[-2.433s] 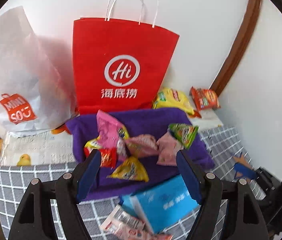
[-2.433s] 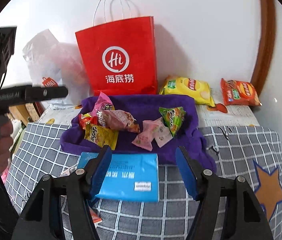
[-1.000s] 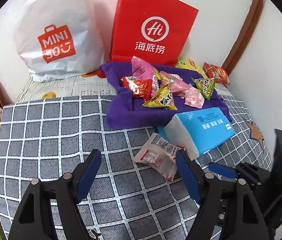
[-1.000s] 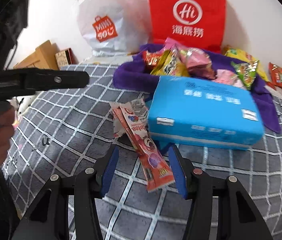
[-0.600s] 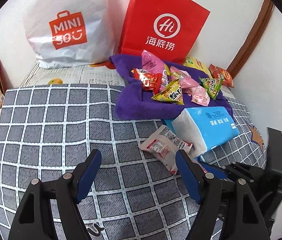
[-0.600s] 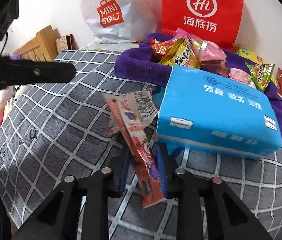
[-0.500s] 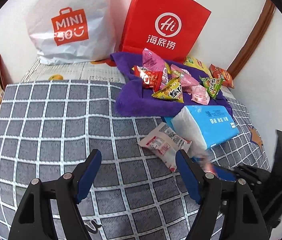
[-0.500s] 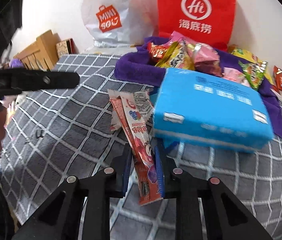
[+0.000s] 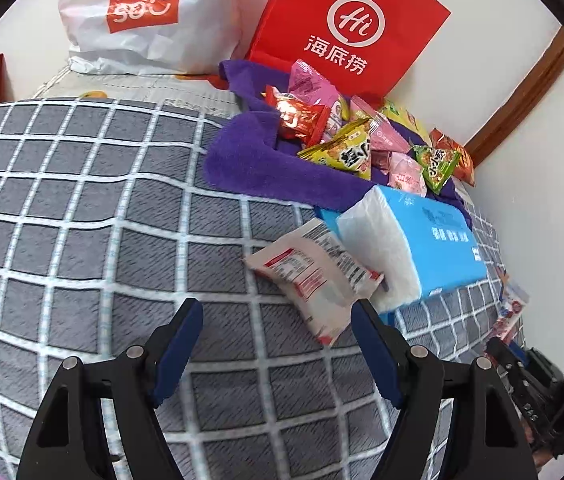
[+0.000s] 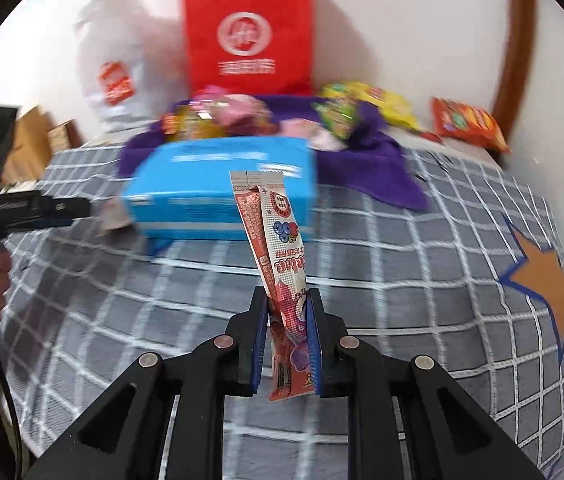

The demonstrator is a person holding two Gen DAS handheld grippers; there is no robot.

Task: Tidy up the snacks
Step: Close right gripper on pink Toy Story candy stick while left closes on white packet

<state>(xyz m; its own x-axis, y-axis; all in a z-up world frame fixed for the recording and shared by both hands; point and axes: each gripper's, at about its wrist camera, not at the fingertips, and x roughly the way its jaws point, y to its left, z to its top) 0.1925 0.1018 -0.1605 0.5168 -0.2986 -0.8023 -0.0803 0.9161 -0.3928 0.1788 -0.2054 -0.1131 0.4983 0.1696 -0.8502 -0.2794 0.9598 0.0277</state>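
My right gripper [image 10: 286, 300] is shut on a long red and white snack stick pack [image 10: 278, 232], which stands up off the checked bedcover. My left gripper [image 9: 276, 312] is open just above the cover, its right finger close to a white snack packet [image 9: 309, 268] lying flat. That packet leans against a blue tissue pack [image 9: 421, 248] [image 10: 226, 188]. Behind it a purple towel [image 9: 242, 156] [image 10: 385, 176] carries several small snack bags [image 9: 345, 148]. At the right edge of the left wrist view, the right gripper [image 9: 497, 350] shows with the stick pack.
A red paper bag [image 9: 345, 28] [image 10: 246, 36] and a white plastic bag [image 9: 142, 12] stand against the wall. A yellow chip bag [image 10: 381, 104] and an orange one [image 10: 469, 120] lie by the wall at right. An orange star patch [image 10: 541, 276] marks the cover.
My right gripper has shut on the stick pack, lifted it off the cover and swung it right, away from the white packet. My left gripper has sunk closer to the cover, still open.
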